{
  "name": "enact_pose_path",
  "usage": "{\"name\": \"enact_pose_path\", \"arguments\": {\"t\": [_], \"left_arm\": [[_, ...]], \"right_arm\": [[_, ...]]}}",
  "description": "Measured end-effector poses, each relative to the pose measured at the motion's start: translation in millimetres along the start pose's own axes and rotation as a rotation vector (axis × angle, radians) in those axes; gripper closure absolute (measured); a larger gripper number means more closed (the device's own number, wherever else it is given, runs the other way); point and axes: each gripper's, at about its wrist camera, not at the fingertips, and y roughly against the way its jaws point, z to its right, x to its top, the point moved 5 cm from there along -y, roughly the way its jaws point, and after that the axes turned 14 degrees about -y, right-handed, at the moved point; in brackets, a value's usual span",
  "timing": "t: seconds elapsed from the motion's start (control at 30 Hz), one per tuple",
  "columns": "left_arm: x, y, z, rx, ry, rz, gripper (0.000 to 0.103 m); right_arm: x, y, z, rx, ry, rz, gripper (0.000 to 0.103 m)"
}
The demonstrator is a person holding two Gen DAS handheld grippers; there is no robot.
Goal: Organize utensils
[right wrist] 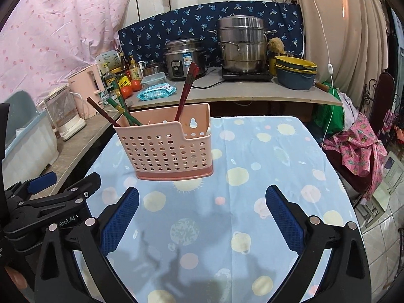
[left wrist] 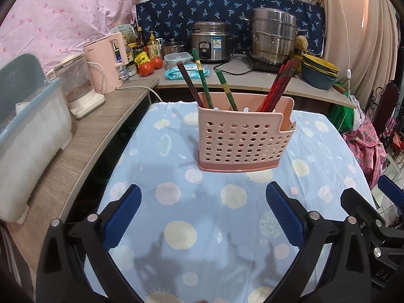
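Note:
A pink perforated utensil holder (left wrist: pixel 242 139) (right wrist: pixel 166 149) stands upright on the blue patterned tablecloth (left wrist: pixel 207 214) (right wrist: pixel 252 176). Green and dark red chopsticks (left wrist: pixel 205 83) (right wrist: pixel 121 106) lean out of its left side. A bundle of red chopsticks (left wrist: pixel 279 84) (right wrist: pixel 186 88) leans out to the right. My left gripper (left wrist: pixel 203 202) hangs in front of the holder, open, with nothing between its blue pads. My right gripper (right wrist: pixel 202 202) is open too, nearer than the holder and a little right of it, with nothing between its pads. Each gripper shows at the edge of the other's view.
A wooden counter (left wrist: pixel 83 136) runs along the left with a white bin (left wrist: pixel 30 131), a glass kettle (left wrist: pixel 80 85) and a pink kettle (left wrist: pixel 106 63). Behind the table a shelf (right wrist: pixel 240 93) holds a rice cooker (right wrist: pixel 183 58), a steel steamer pot (right wrist: pixel 242 45), stacked bowls (right wrist: pixel 295 72), tomatoes and bottles. A chair with pink cloth (right wrist: pixel 361 151) stands right.

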Motion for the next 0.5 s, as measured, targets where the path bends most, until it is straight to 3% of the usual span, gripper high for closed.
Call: {"name": "enact_pose_path", "arguments": {"t": [0.5], "left_arm": [[-5.3,0.6,-2.1,0.019,0.018,-0.021,0.007]], "right_arm": [[-10.5,1.6,2.1,-0.008,0.008,-0.013,0.007]]}}
